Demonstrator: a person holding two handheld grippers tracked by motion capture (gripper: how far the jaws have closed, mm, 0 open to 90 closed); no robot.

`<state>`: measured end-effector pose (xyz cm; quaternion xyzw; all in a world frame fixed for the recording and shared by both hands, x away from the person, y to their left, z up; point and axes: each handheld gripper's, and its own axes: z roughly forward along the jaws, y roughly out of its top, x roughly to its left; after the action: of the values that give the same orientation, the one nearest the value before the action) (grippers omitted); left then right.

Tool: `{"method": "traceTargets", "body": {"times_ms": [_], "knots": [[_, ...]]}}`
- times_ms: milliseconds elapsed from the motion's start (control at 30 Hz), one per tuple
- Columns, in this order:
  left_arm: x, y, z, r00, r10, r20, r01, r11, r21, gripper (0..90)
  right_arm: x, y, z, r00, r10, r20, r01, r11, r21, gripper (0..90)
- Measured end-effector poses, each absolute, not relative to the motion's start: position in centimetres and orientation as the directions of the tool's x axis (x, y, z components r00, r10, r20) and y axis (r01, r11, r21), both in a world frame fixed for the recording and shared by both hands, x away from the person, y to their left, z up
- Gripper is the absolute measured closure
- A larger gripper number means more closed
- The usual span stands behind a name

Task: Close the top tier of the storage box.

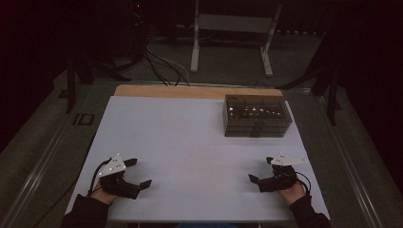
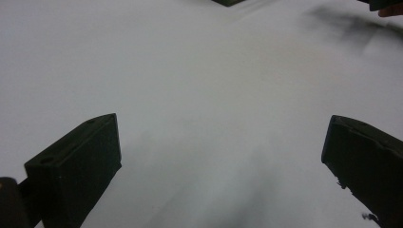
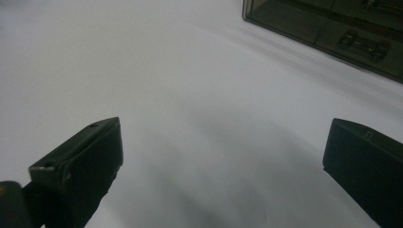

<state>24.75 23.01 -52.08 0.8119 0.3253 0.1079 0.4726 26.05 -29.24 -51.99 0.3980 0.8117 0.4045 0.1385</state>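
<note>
A dark translucent plastic box (image 1: 257,115) with a front latch stands at the table's far right; its lower edge with latches also appears at the top right of the right gripper view, box (image 3: 332,33). My left gripper (image 1: 139,172) rests open near the front left of the white table (image 1: 190,142), jaws wide apart with nothing between them. My right gripper (image 1: 261,169) sits open near the front right, some way in front of the box. In the left gripper view, my gripper (image 2: 221,156) is over bare white surface; in the right gripper view, my gripper (image 3: 223,156) likewise.
A wooden strip (image 1: 190,91) runs along the table's far edge. Beyond it are a metal stand (image 1: 233,33) and cables (image 1: 157,61) on a dark floor. The other gripper's edge (image 2: 385,4) peeks in at the top right of the left gripper view.
</note>
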Motion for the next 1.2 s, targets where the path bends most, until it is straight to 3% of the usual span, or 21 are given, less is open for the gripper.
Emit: {"method": "traceTargets", "body": {"times_ms": [267, 1200], "knots": [[24.7, 23.1, -52.1, 0.767, 0.629, -0.129, 0.421, -0.341, 0.841, 0.9, 25.5, -30.1, -52.6, -0.609, 0.786, 0.11, 0.565, 0.332, 0.755, 0.0], [24.6, 22.9, -52.1, 0.775, 0.62, -0.124, 0.417, -0.353, 0.838, 0.9, 26.2, -29.0, -53.4, -0.64, 0.76, 0.11, 0.541, 0.345, 0.767, 0.0]]}}
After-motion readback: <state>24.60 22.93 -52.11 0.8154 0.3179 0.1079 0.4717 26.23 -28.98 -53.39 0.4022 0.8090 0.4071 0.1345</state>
